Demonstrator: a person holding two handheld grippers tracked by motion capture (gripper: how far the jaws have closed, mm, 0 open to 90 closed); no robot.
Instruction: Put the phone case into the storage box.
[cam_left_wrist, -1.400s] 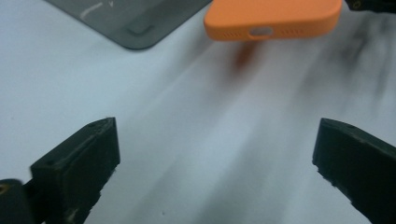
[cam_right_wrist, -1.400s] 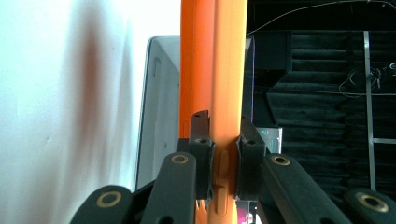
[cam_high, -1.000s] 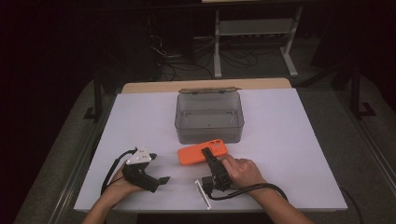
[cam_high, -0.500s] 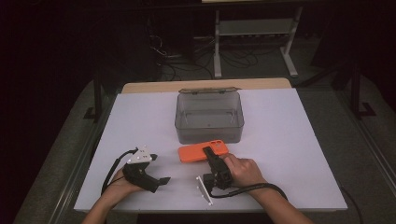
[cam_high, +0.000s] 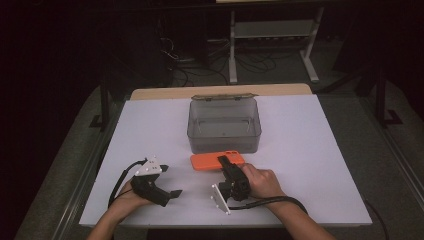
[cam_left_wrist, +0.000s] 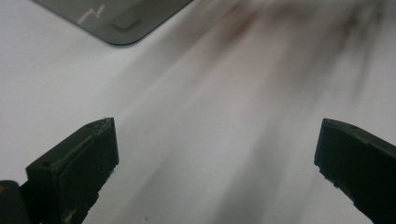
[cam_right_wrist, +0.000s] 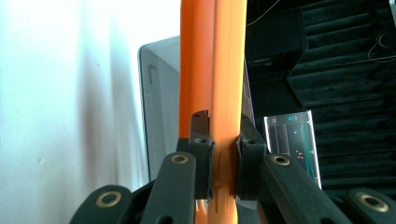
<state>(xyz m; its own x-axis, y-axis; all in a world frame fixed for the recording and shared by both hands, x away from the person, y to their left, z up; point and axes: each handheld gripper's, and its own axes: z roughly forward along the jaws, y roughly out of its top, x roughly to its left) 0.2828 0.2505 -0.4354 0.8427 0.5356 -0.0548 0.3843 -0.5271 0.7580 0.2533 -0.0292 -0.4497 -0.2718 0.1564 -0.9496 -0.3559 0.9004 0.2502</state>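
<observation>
White table in a dark room; right tool clamped on orange phone case, left tool wide open, empty.

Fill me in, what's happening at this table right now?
A person works two handheld grippers at a white table. The right gripper is shut on the edge of an orange phone case, which lies just in front of an open grey plastic box near the table's middle. The left gripper rests off to the left with its jaws open and nothing between them. Nothing is in the box that I can see.
</observation>
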